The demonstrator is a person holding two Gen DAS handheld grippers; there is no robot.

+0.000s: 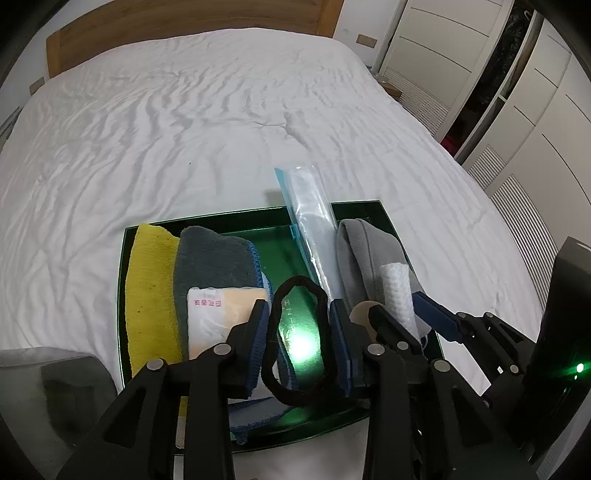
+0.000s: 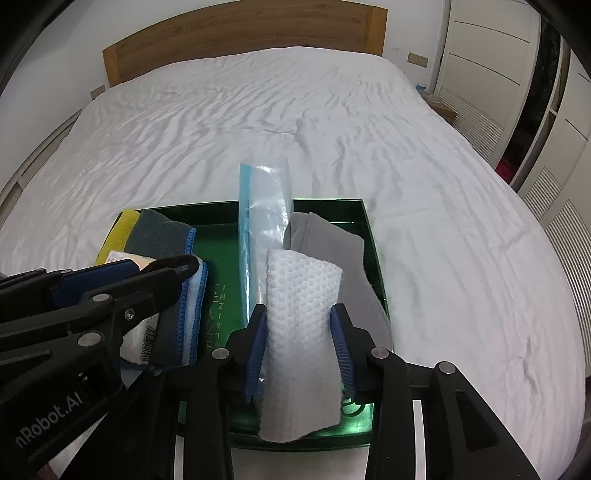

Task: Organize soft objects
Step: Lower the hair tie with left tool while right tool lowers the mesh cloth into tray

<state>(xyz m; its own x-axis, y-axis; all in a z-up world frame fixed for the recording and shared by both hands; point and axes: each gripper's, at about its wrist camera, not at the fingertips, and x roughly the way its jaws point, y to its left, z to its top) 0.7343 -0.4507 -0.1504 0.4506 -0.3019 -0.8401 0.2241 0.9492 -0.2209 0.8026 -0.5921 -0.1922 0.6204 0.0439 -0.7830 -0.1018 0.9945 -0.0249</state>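
Fingers of the left gripper point(image 1: 300, 325) stand partly apart with a black hair band point(image 1: 301, 339) looped between them; its sides lie against or just beside the blue pads, and whether they press on it cannot be told. The band hangs over the bare middle of a dark green tray point(image 1: 236, 240), where a light glares off the glossy floor.

Fingers of the right gripper point(image 2: 300, 325) are likewise partly apart, with a folded white mesh cloth point(image 2: 303, 321) standing upright between them. Its edges meet both blue pads, but a firm grip cannot be confirmed.

In the tray, left of the band, lie a small white and peach packet point(image 1: 221, 317), a dark grey towel with blue stitching point(image 1: 214, 254) and, at the far left, a yellow cloth point(image 1: 149, 280). Between the two grippers a clear plastic bag with a blue strip point(image 1: 310, 229) leans up and over the tray's far rim. Right of it a light grey garment point(image 1: 364, 251) lies along the right wall, behind the mesh cloth.

The tray sits at the near edge of a bed covered by a wrinkled white sheet point(image 1: 207, 133). A wooden headboard point(image 2: 243, 33) stands at the far end, and white wardrobe doors point(image 2: 491, 40) line the right side of the room.
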